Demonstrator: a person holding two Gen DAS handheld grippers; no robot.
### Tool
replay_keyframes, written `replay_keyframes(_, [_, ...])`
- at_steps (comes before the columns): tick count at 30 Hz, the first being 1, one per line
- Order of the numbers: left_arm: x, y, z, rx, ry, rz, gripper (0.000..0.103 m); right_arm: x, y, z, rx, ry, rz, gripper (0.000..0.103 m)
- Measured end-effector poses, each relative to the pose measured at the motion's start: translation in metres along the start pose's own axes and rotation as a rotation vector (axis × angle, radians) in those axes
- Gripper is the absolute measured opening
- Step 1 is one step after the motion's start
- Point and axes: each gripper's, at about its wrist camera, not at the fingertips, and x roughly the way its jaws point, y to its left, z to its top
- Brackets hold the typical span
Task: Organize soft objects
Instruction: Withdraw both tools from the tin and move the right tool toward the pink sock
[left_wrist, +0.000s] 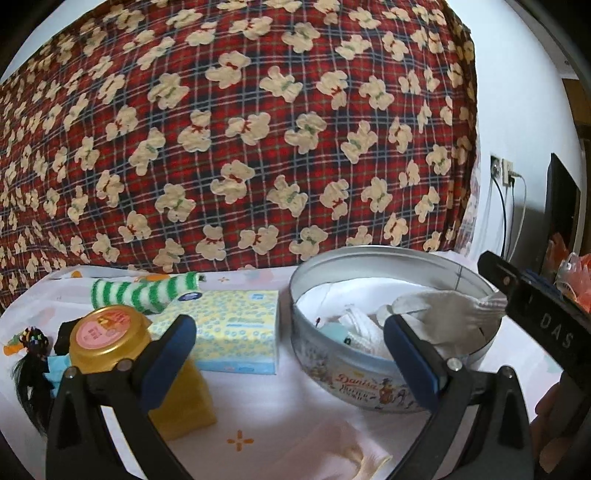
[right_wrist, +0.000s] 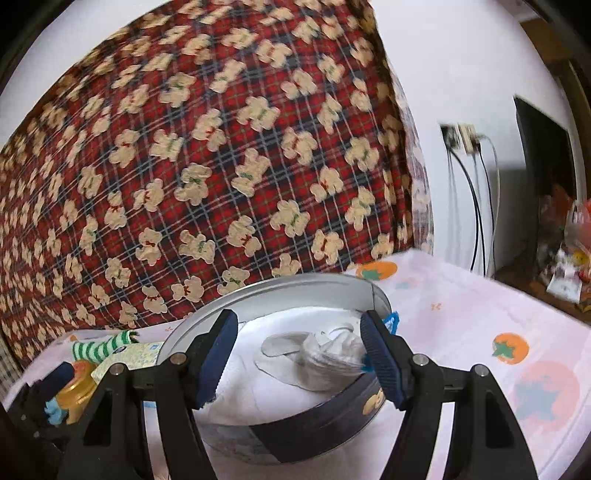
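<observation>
A round Danisa cookie tin (left_wrist: 373, 384) stands open on the pink sheet and holds white cloths and a grey-white sock (left_wrist: 447, 314). My left gripper (left_wrist: 291, 354) is open and empty, just in front of the tin's left side. In the right wrist view my right gripper (right_wrist: 299, 358) is open over the tin (right_wrist: 295, 439), and the sock (right_wrist: 317, 356) lies between its fingers, touching the right pad. The right gripper also shows in the left wrist view (left_wrist: 535, 302) at the tin's right rim. A green-and-white striped sock (left_wrist: 147, 291) lies behind a tissue pack.
A yellow-blue tissue pack (left_wrist: 236, 328), a gold-lidded jar (left_wrist: 107, 338) on a yellow block (left_wrist: 184, 410), and a black hair tie with beads (left_wrist: 33, 343) sit left of the tin. A red plaid bear blanket (left_wrist: 240, 129) rises behind. Cables (left_wrist: 506, 210) hang at the right wall.
</observation>
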Motion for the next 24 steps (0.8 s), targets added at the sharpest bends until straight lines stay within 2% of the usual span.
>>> replay_keyframes(7, [-0.011, 0.012, -0.002, -0.009, -0.011, 0.004, 0.103, -0.02, 0.018, -0.006, -0.058, -0.045, 0.007, 0.071])
replay_keyframes(24, [-0.036, 0.059, -0.017, -0.039, 0.052, 0.051, 0.103, -0.034, 0.028, -0.017, -0.023, -0.015, 0.04, 0.071])
